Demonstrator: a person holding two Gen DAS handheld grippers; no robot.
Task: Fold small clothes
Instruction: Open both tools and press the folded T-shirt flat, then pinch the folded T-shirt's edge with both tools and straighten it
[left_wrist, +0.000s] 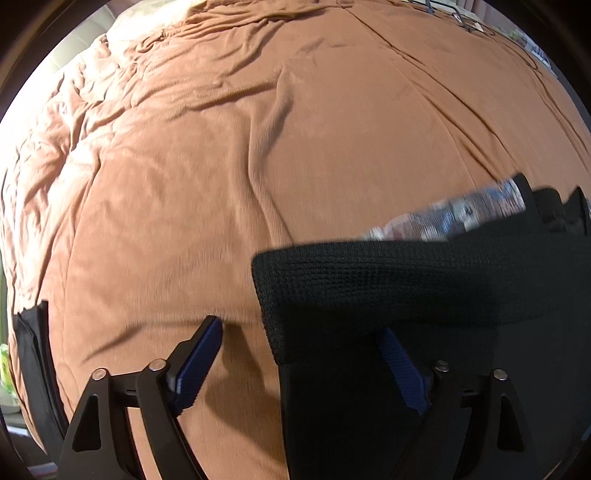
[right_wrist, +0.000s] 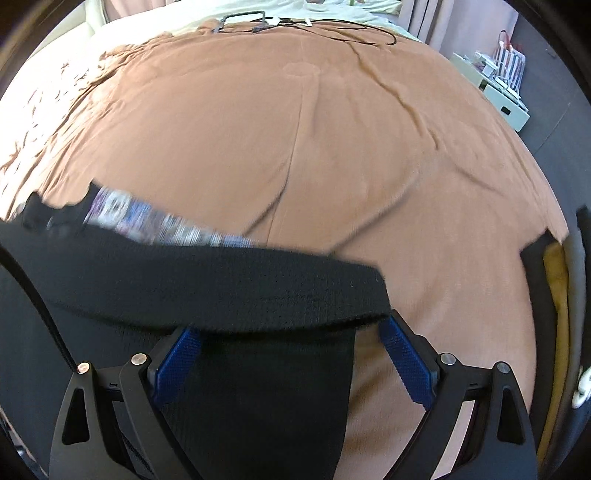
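Looked down from both wrist views onto a bed covered with a brown blanket (left_wrist: 229, 155). Found the black garment (left_wrist: 406, 280), probably small shorts or underwear with a wide ribbed waistband, lying on the blanket just in front of both tongs, with a patterned cloth (left_wrist: 461, 214) showing behind its upper edge, too blurred to name.

Left tongs (left_wrist: 303, 354) spread wide over the left end of the waistband: one blue pad over bare blanket, the other partly hidden under the black edge, pressing on nothing. Right tongs (right_wrist: 291, 354) also spread wide, the waistband crossing above both blue pads and the black fabric filling the gap between them, not pinched as far as visible.

Judged as one tool at each end of the waistband, probably so that the garment could be taken evenly at both ends and folded straight. Fold itself not yet made. Noted also cables and a small dark frame (right_wrist: 243, 20) at the far end of the bed, well apart from the work.
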